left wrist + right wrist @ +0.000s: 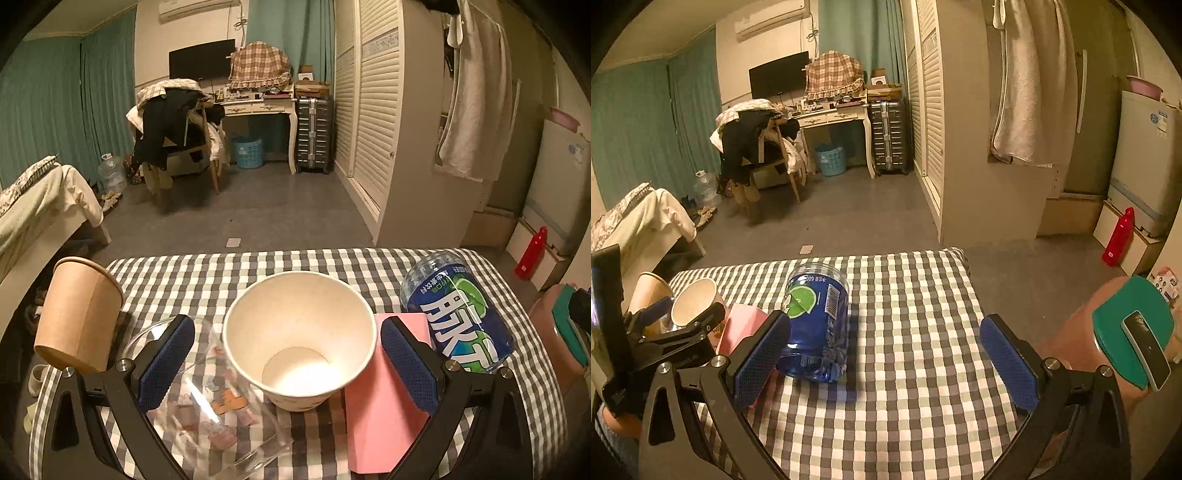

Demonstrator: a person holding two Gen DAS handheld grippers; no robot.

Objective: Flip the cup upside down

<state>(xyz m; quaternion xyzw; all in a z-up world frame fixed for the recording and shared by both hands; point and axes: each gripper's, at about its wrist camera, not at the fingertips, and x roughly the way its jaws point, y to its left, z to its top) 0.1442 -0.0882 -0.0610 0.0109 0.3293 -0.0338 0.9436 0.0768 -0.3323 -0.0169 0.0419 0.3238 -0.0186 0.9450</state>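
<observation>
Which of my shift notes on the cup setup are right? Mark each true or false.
1. The white cup stands mouth up. True.
2. The left tongs are shut on the cup. False: the pads stand open either side, apart from it.
3. The blue bottle stands upright. False: it lies on its side on the checked cloth.
4. The right tongs hold nothing. True.
5. A pink pad lies beside the cup. True.

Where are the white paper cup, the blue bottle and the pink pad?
white paper cup point(299, 332), left wrist view, inner wall.
blue bottle point(820, 325), right wrist view, label.
pink pad point(380, 413), left wrist view, top face.
</observation>
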